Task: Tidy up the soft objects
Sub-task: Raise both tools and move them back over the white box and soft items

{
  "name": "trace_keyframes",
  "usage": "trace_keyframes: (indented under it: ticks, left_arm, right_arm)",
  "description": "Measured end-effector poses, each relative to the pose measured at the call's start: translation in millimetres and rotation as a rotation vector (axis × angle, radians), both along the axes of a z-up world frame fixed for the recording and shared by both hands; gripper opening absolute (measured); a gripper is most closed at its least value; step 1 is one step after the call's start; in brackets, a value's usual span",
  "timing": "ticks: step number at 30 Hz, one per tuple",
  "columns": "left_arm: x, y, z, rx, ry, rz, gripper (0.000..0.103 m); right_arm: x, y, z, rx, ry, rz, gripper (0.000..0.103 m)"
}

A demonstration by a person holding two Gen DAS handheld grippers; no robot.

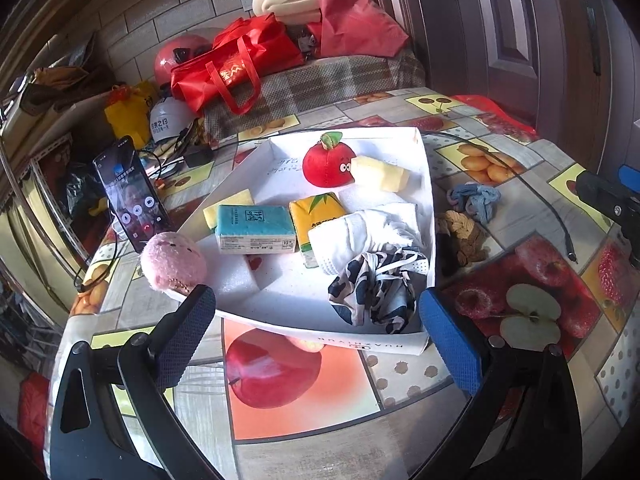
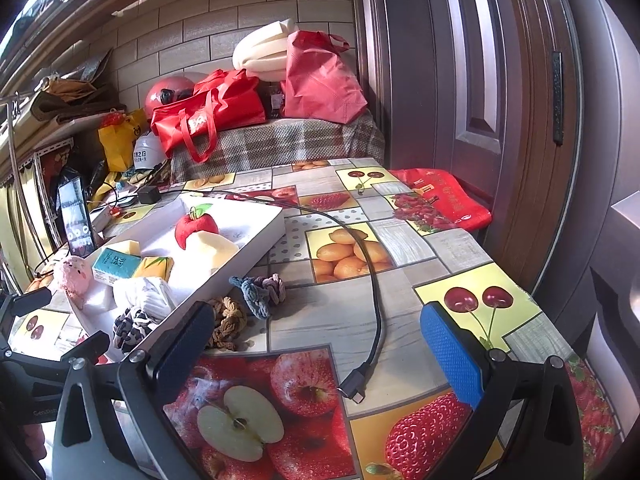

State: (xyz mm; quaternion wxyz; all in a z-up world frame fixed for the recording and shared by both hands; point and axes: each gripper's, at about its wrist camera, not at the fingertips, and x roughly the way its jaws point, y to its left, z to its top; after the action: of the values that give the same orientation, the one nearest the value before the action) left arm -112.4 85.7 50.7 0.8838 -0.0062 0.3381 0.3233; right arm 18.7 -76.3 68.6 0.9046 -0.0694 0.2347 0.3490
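White tray (image 1: 424, 208) mid-frame holds most soft items. Brown scrunchie (image 2: 228, 320) and blue scrunchie (image 2: 260, 288) remain outside, lower centre. Left gripper (image 1: 316, 316) and right gripper (image 2: 316, 332) both spread, empty.

A red bag (image 2: 444, 200) slips partly out of sight behind the table (image 2: 440, 256) edge. The right claw (image 1: 608, 196) is cut off by the frame. Print on the white tray (image 1: 360, 342) is too small to read.

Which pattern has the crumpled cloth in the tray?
Black-and-white blotched crumpled cloth; clearest in left wrist view.
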Motion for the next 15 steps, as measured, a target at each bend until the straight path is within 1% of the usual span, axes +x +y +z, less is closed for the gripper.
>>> trace_keyframes:
  ticks: [6,7,9,11,12,14,15]
  left_arm:
    - [-3,3,-1,-0.03,-0.009,-0.008,0.103]
    - [-5,5,-1,-0.048,-0.02,-0.022,0.103]
    - [-11,10,-2,-0.112,-0.054,-0.067,0.103]
    - [-17,16,-4,-0.186,-0.081,-0.118,0.103]
    - [-19,17,-6,-0.2,-0.083,-0.128,0.103]
    - [-27,17,-8,-0.178,-0.083,-0.129,0.103]
    - [-31,17,-8,-0.159,-0.082,-0.122,0.103]
  right_arm:
    - [1,-1,0,0.001,-0.001,-0.003,0.103]
    - [3,-1,-1,0.004,0.006,-0.001,0.103]
    - [13,2,-3,0.015,0.03,0.013,0.103]
    - [30,7,-7,0.018,0.1,0.044,0.103]
    - [38,10,-10,0.02,0.144,0.058,0.103]
    - [49,14,-14,0.033,0.219,0.078,0.103]
    - [50,16,-15,0.04,0.235,0.087,0.103]
